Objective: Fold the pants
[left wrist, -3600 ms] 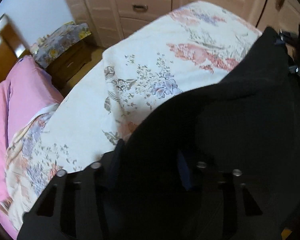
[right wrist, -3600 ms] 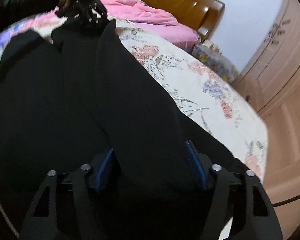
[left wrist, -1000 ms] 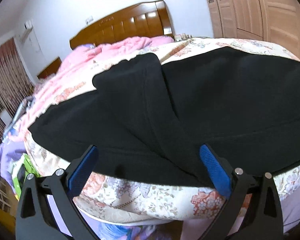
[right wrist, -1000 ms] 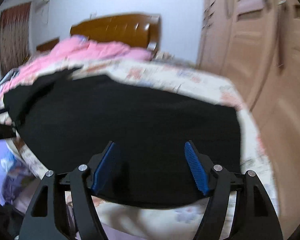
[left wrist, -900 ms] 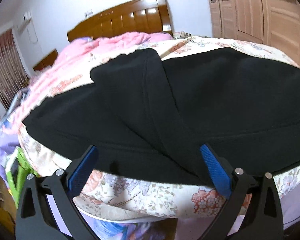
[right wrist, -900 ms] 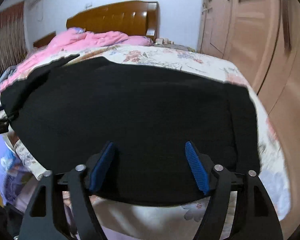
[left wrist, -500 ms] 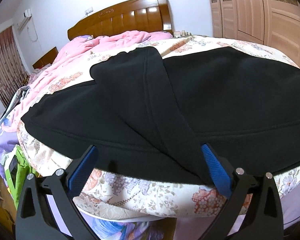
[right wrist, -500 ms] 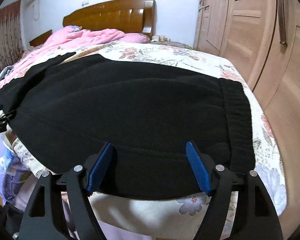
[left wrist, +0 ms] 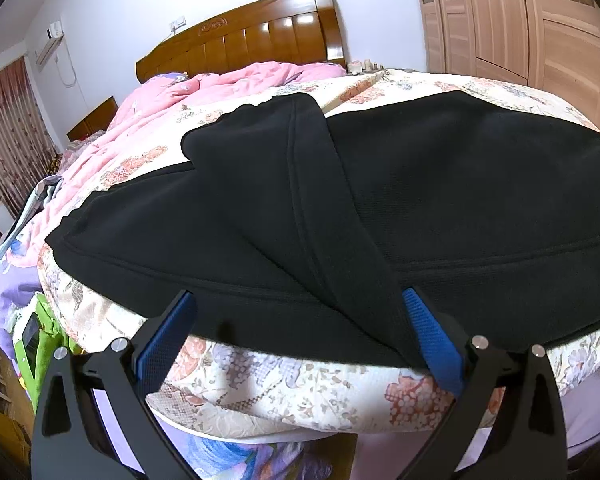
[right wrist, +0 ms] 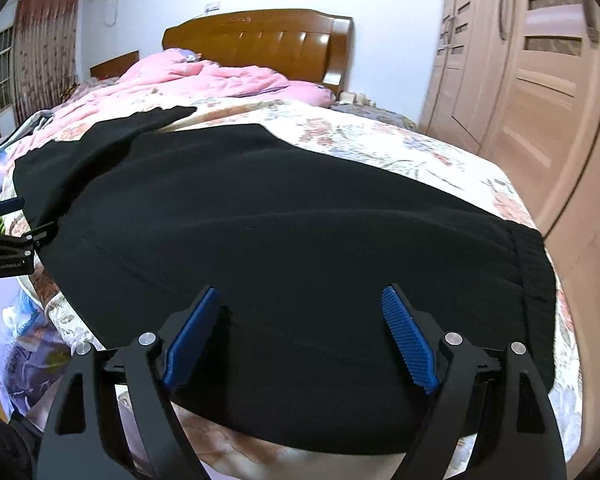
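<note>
The left gripper (left wrist: 298,330) and the right gripper (right wrist: 300,334) are both level and point forward, each with its jaws spread wide and nothing clamped between the blue pads, and the left gripper also shows at the left edge of the right wrist view.

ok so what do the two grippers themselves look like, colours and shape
Both match: the left gripper and the right gripper each have two matte black angular fingers with cut-out slots and silver round bolt heads. Each finger carries a bright blue pad with a ribbed, grippy texture. Seen from the right wrist, the left gripper's body bears small white lettering, too small to read. No cables or sleeves show.
</note>
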A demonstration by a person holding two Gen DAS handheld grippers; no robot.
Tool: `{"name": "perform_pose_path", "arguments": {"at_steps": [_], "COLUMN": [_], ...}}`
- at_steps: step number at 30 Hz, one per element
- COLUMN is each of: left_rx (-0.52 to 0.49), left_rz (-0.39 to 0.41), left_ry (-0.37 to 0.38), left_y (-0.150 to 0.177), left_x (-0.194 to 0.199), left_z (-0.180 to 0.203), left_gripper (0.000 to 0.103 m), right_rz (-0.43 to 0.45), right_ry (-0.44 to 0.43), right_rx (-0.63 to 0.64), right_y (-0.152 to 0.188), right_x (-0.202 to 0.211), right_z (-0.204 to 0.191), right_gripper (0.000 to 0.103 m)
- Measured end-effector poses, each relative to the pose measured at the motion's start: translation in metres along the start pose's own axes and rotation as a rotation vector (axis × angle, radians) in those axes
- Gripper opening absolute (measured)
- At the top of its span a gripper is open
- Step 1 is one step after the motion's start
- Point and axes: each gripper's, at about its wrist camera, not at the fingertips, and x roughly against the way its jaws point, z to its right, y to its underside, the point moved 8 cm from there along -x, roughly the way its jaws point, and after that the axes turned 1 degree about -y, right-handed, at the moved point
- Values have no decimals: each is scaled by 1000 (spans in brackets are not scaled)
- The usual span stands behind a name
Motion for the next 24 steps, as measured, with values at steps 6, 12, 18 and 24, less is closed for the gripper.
{"name": "perform_pose_path", "arguments": {"at_steps": [6, 12, 18, 24], "left_rx": [10, 12, 15, 12], "left_rz": [-2, -1, -3, -13], "left_ry": [9, 15, 27, 30], "left_y": [1, 1, 2, 1], "left_x": [0, 0, 0, -1], "left_z": [-1, -1, -3, -4], "left_gripper": [102, 102, 102, 102], "right_rz": [-8, -22, -31, -26], "right_ry": [-4, -24, -41, -80], "right_rx": [-10, -39, -42, -87], "right_y": [1, 7, 16, -17], "right_x": [-5, -9, -4, 3], "right_z": [-2, 2, 8, 6], "right_gripper": [86, 86, 86, 86]}}
